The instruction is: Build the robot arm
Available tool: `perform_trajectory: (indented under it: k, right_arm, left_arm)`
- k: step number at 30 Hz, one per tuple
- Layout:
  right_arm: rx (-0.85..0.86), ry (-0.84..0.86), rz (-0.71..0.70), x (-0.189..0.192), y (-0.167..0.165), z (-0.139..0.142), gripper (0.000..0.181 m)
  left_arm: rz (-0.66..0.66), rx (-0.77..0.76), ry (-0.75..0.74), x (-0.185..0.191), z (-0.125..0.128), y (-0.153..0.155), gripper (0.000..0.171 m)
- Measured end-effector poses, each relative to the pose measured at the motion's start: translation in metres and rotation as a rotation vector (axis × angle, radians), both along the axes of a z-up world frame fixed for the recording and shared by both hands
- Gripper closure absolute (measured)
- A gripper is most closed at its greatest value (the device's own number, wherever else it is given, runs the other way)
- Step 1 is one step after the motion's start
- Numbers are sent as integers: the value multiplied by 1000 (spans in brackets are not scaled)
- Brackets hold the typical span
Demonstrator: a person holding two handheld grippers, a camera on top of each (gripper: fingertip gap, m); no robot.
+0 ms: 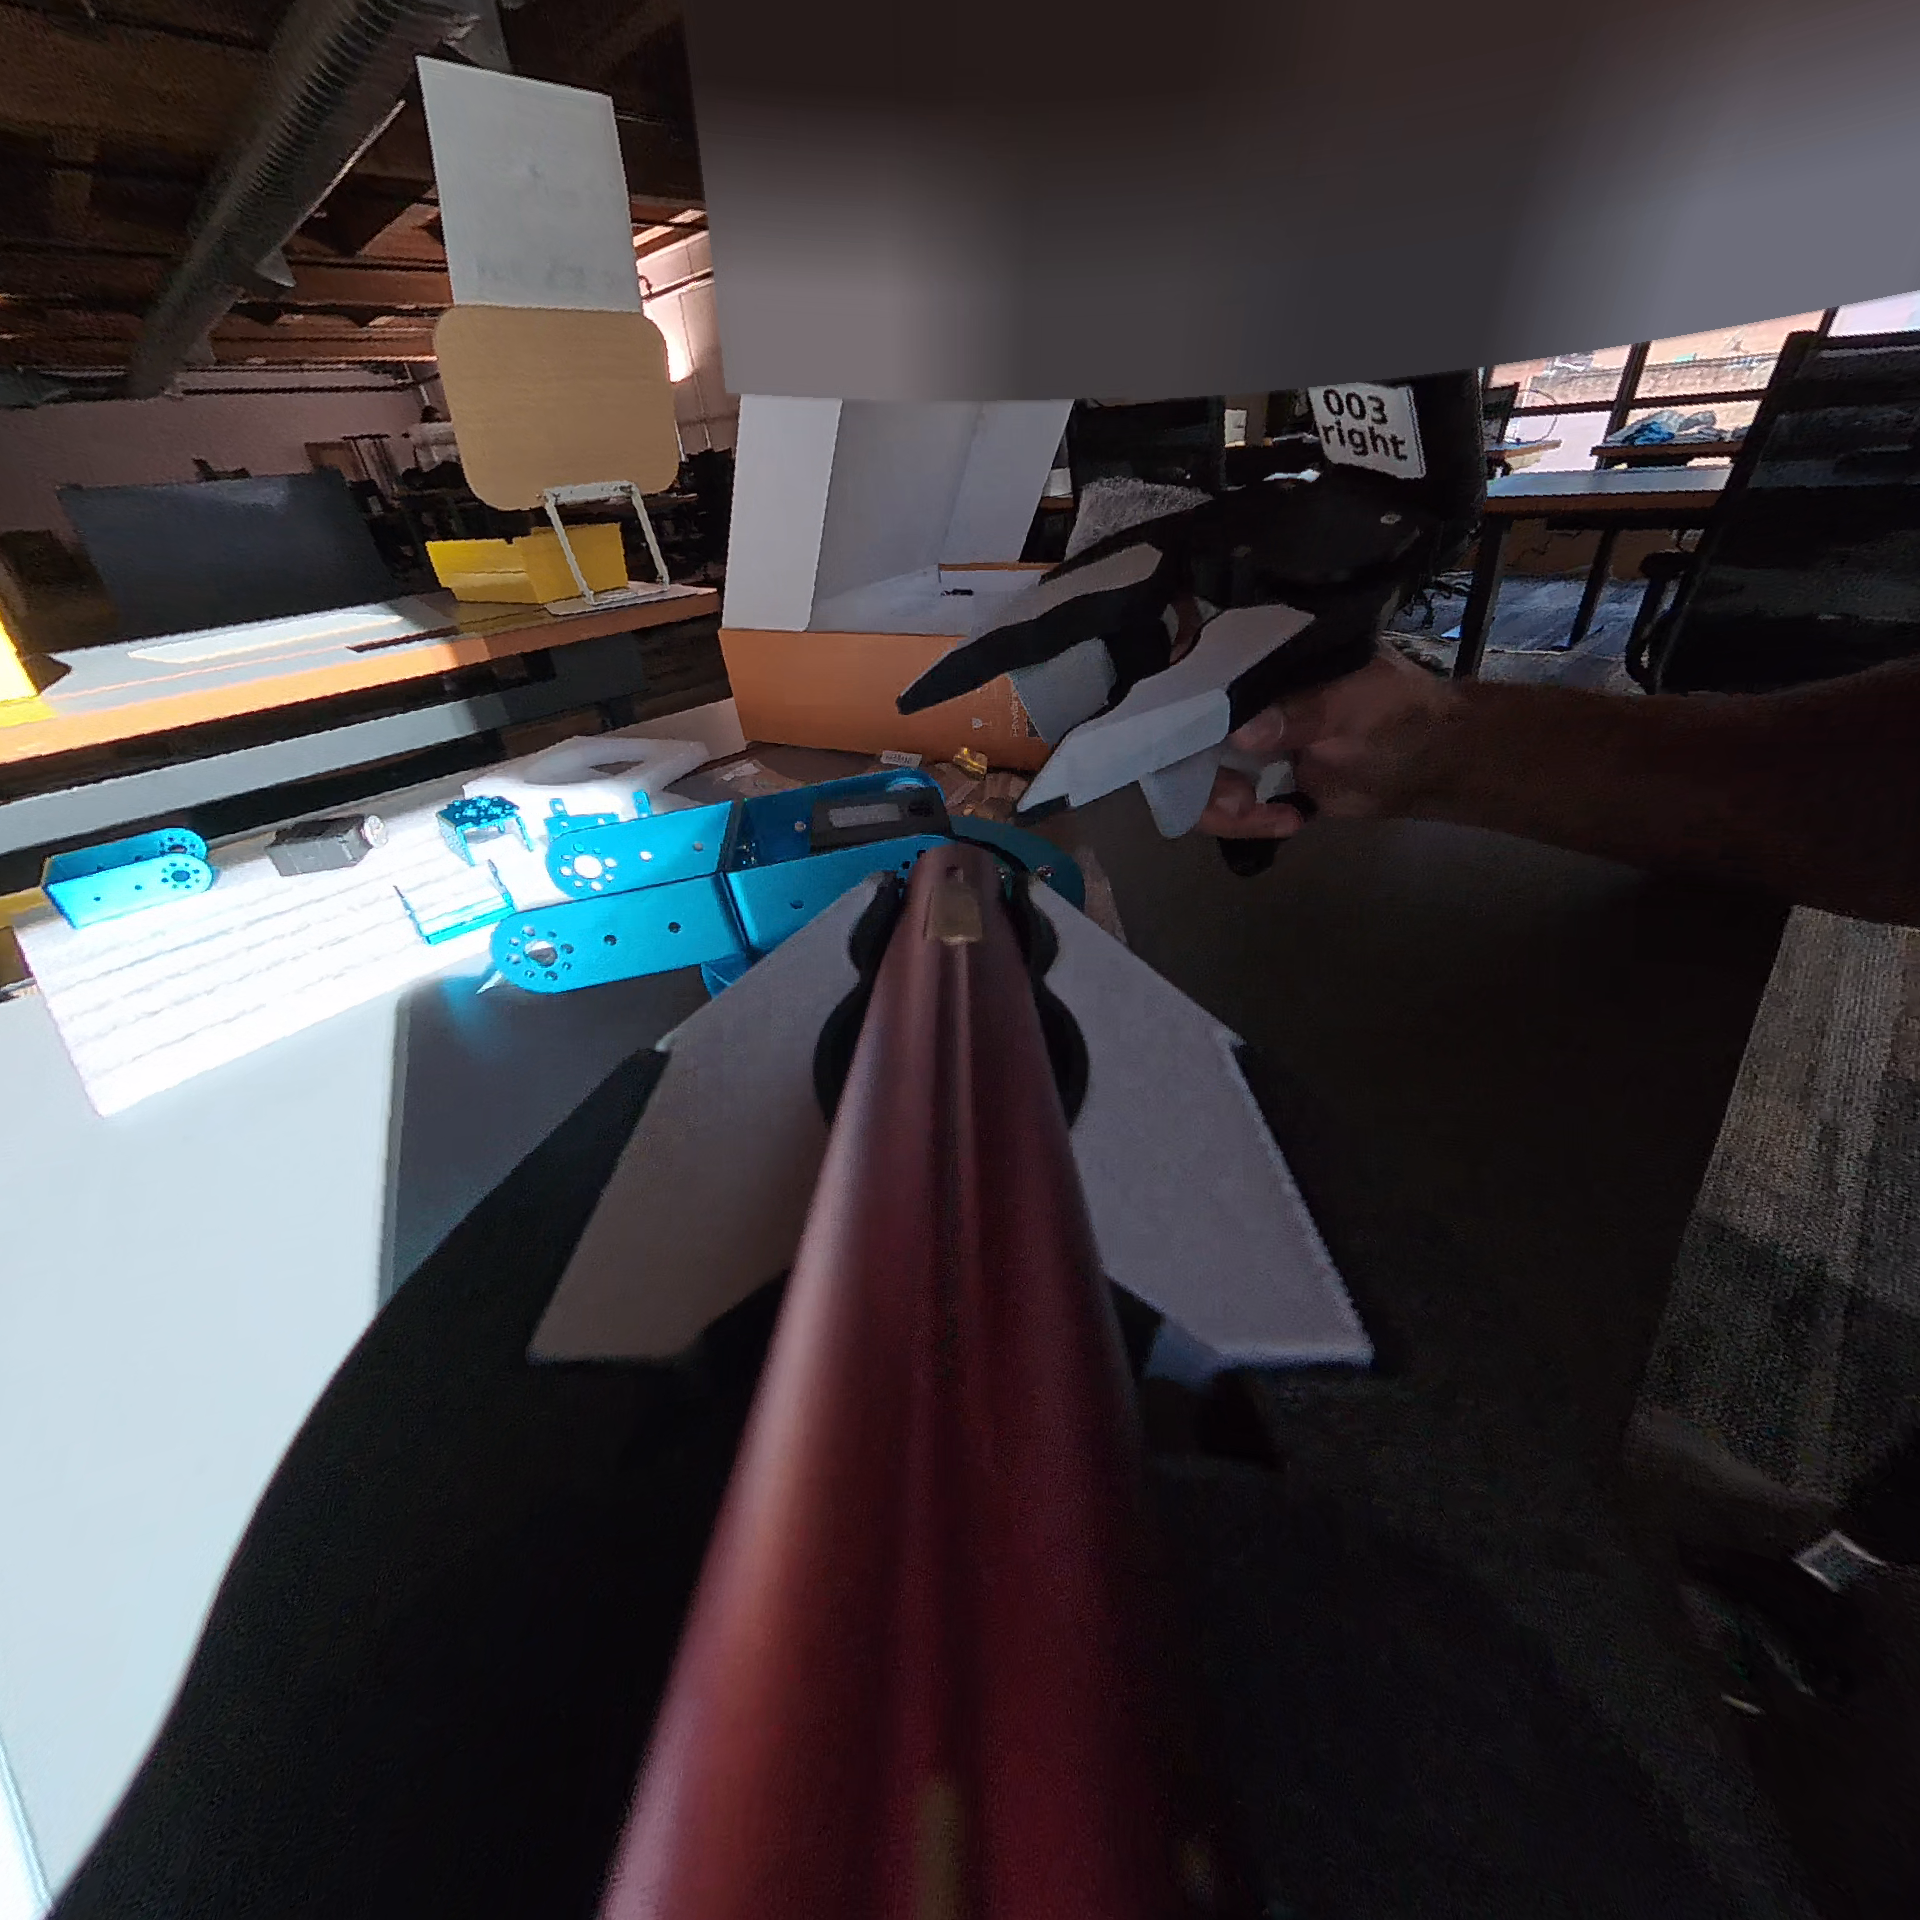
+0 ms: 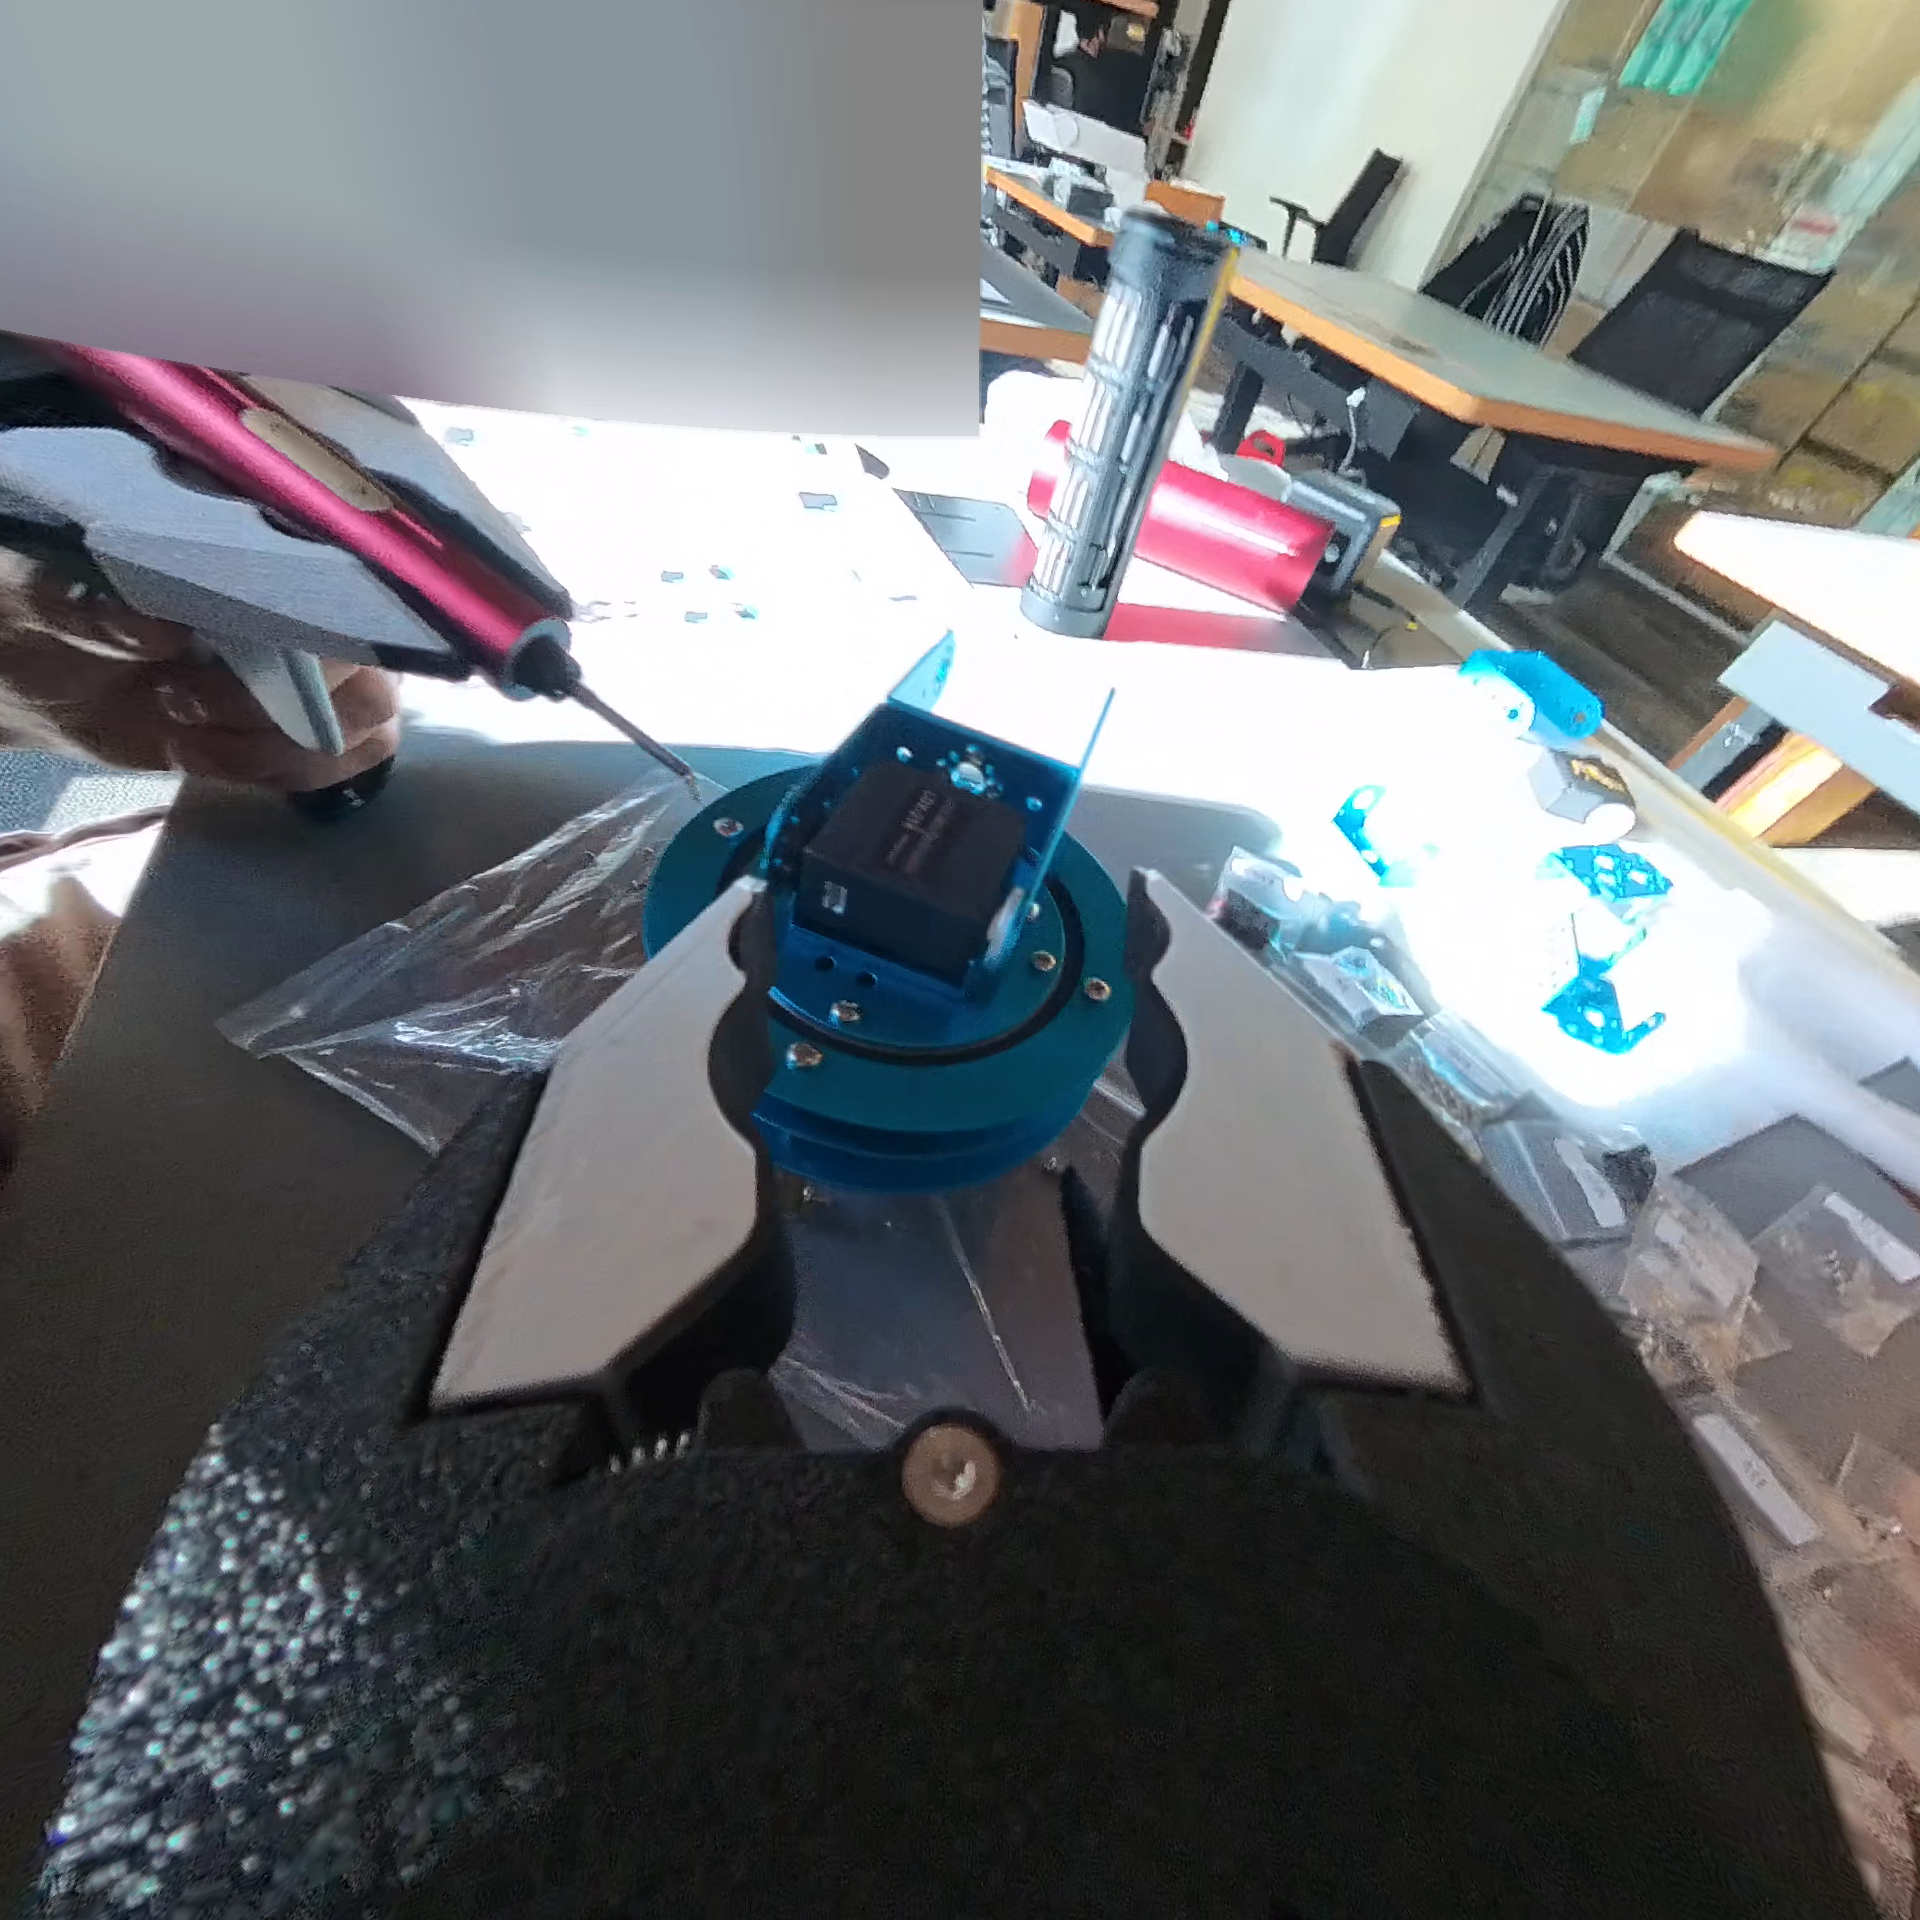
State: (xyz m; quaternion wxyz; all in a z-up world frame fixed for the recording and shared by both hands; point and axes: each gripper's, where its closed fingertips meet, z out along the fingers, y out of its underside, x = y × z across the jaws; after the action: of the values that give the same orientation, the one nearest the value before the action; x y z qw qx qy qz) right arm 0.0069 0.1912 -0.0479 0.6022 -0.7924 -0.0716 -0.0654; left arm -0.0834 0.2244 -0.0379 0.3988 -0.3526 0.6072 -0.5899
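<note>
My left gripper (image 1: pixel 956 888) is shut on a magenta electric screwdriver (image 1: pixel 935 1299) that runs forward between its fingers. In the right wrist view the screwdriver (image 2: pixel 416 551) comes in from the upper left, and its bit tip (image 2: pixel 686 784) rests at the far-left rim of a blue round base (image 2: pixel 935 1081). A black servo (image 2: pixel 914 873) sits in a blue bracket (image 2: pixel 1065 769) on that base. My right gripper (image 2: pixel 948 883) is open, with one finger on each side of the base. In the left wrist view it (image 1: pixel 966 756) hovers just above the blue assembly (image 1: pixel 665 894).
A clear plastic bag (image 2: pixel 436 966) lies under and left of the base. Behind stand a dark cylindrical bit holder (image 2: pixel 1122 416) and a red case (image 2: pixel 1226 530). Loose blue brackets (image 2: pixel 1600 935) and bagged parts (image 2: pixel 1558 1143) lie right. A cardboard box (image 1: pixel 831 686) and white foam sheet (image 1: pixel 229 987) sit behind.
</note>
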Motion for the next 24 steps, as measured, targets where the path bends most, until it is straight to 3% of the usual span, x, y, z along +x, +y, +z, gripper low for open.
perform_trajectory:
  k: [8,17,24]
  right_arm:
    - [2,147,32,2,6,-7,109]
    - [72,248,63,-9,7,-7,111]
    - [63,330,98,-9,7,-19,105]
  left_arm:
    - [145,-215,100,3,-2,18,150]
    - [199,-716,165,-7,-9,16,150]
    - [334,-794,133,3,-11,21,150]
